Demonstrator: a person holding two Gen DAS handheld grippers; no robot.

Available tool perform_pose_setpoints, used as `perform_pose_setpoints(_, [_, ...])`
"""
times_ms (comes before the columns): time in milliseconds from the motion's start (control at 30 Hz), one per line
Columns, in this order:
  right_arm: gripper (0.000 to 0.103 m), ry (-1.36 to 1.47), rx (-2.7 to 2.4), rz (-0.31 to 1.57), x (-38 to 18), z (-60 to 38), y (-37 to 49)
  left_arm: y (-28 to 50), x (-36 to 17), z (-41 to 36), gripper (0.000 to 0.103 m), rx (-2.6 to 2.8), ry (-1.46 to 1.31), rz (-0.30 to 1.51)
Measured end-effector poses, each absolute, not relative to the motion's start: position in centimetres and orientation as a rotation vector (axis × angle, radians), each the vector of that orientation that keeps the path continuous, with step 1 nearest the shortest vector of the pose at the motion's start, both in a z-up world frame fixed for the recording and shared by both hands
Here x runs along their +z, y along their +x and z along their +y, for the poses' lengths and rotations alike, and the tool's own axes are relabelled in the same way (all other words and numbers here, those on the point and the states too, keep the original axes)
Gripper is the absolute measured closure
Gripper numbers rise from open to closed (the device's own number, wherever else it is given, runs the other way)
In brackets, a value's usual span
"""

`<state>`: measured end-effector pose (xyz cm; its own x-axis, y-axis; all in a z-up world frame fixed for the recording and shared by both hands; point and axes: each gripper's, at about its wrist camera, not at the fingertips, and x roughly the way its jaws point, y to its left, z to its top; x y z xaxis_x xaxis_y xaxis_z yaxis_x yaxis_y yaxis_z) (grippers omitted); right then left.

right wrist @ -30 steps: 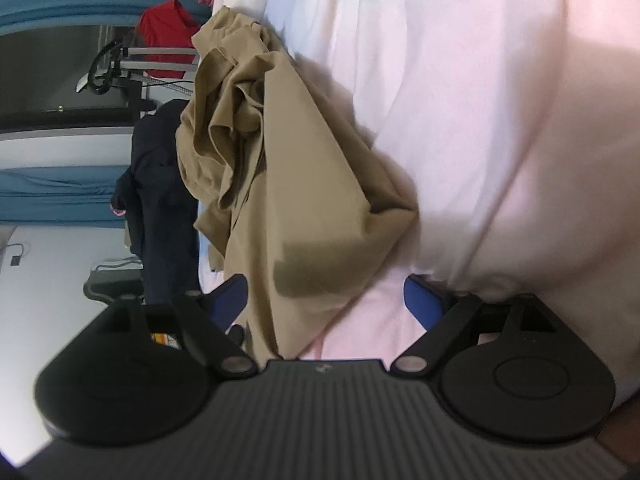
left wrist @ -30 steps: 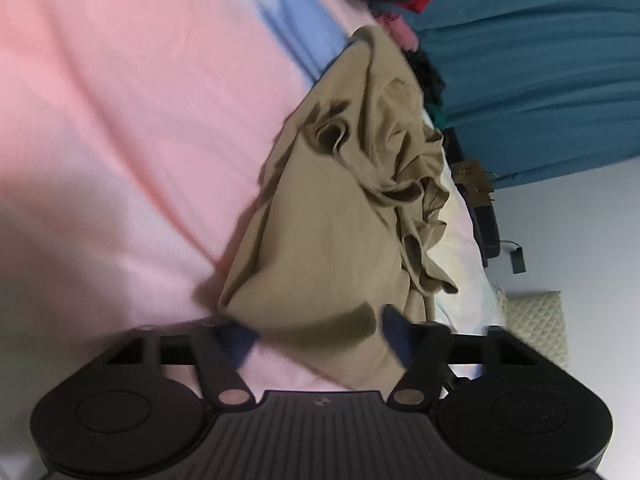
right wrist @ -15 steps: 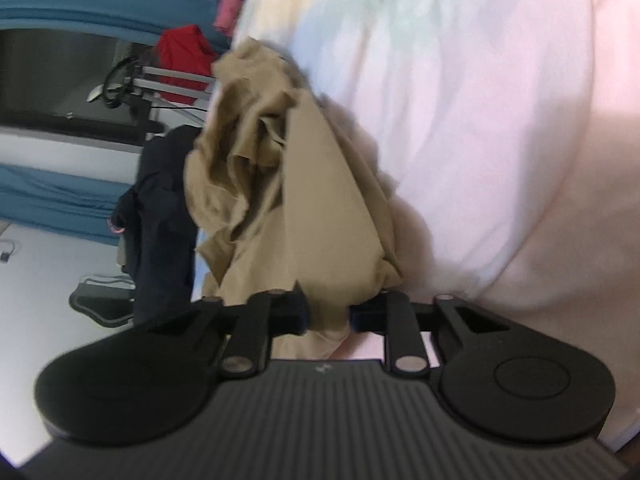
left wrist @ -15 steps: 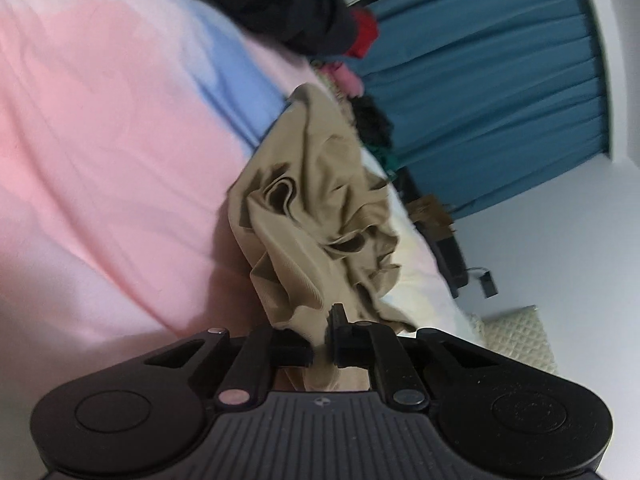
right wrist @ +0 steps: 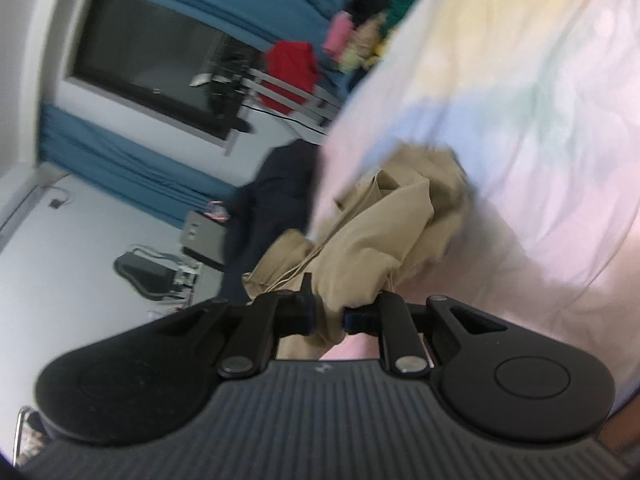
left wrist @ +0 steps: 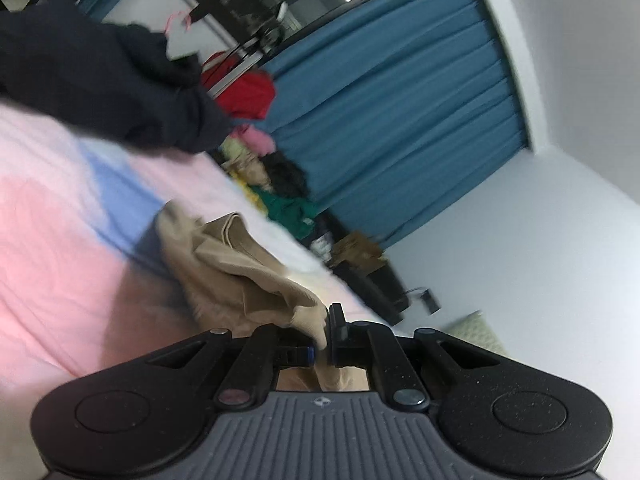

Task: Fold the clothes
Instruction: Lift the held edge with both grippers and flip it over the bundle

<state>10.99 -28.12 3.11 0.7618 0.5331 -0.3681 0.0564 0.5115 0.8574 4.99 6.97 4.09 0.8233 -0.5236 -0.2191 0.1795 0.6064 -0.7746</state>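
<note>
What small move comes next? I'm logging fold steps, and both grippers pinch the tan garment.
Probably draw the grippers apart. The left gripper and right gripper each clamp the tan garment, which hangs bunched over the pastel sheet; spreading should open it for folding.

— Where do we look from on the left?

— From right behind the left gripper. We face along it, tipped a bit down, close over the pink bed sheet, with the blue curtain behind.

— And on the right?

— Behind the right gripper, just as close.

— What do we both see?

— The tan garment, the sheet, the curtain and the red cloth.
</note>
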Motion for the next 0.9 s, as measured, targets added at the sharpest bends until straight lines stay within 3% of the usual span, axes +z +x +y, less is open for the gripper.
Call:
perform_pose_setpoints(167, [0.087,0.964,0.353,0.639,5.1,-28.3,5.5,-2.3,6.1,7.0,0.096,-0.384,-0.788,0.468])
perform_pose_setpoints(467, [0.087,1.018,0.347,0.689,2.6,-29.1,-3.0,-12.3,5.4,6.9,0.096,-0.332,-0.84,0.542])
perform_pose_setpoints(633, [0.087,1.01,0.323,0.705,2.6,-28.7,-1.0,-9.9,5.0,7.9,0.096,-0.3,-0.855,0.57])
perform_pose_setpoints(900, [0.087,1.085,0.218,0.76,1.1,-26.5,7.9,1.6,4.0,8.7,0.095,-0.156,-0.91,0.618])
